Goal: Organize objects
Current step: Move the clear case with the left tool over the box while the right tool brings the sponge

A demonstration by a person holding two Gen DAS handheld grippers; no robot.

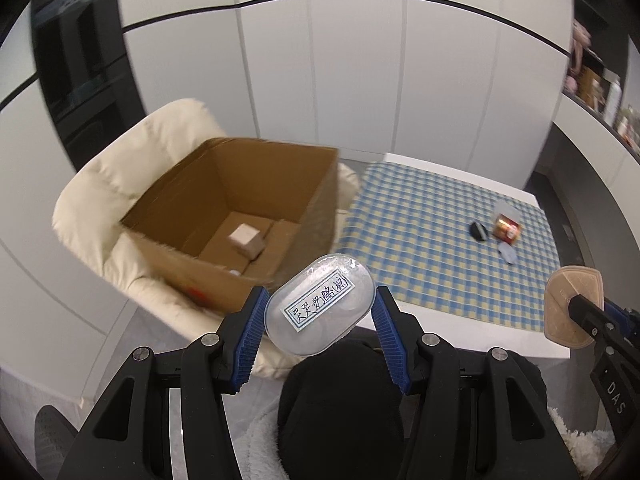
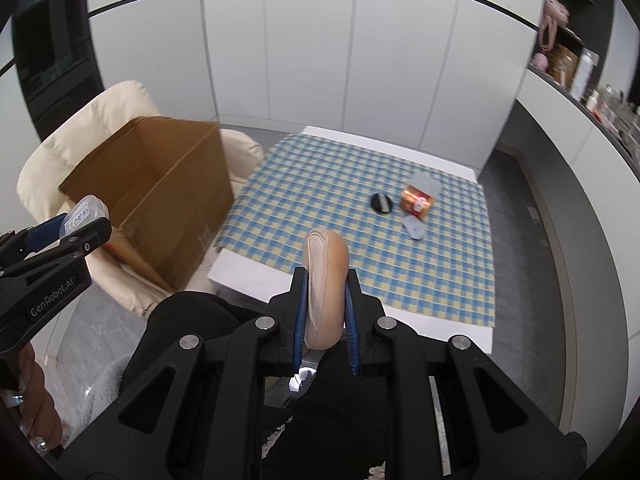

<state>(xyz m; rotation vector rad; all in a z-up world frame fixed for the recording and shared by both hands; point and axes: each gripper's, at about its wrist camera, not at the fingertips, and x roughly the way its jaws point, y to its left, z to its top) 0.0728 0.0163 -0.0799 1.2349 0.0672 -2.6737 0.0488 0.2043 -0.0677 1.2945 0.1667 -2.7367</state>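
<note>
My left gripper (image 1: pixel 318 306) is shut on a clear oval plastic container (image 1: pixel 320 304) with a handwritten label, held in the air just in front of the near wall of an open cardboard box (image 1: pixel 236 196). The box sits on a cream cushioned chair (image 1: pixel 100 184) and holds a small pale cube (image 1: pixel 244 236). My right gripper (image 2: pixel 326 280) is shut on a beige pad (image 2: pixel 326 280), held edge-on above the table's near edge. The pad also shows in the left wrist view (image 1: pixel 572 304), and the container in the right wrist view (image 2: pixel 86 212).
A blue-and-yellow checked cloth (image 2: pixel 360 208) covers the white table. On it lie a black round item (image 2: pixel 381 203), an orange packet (image 2: pixel 417 201), and a small grey piece (image 2: pixel 415 227). White cabinets stand behind. Shelves with bottles are at the far right.
</note>
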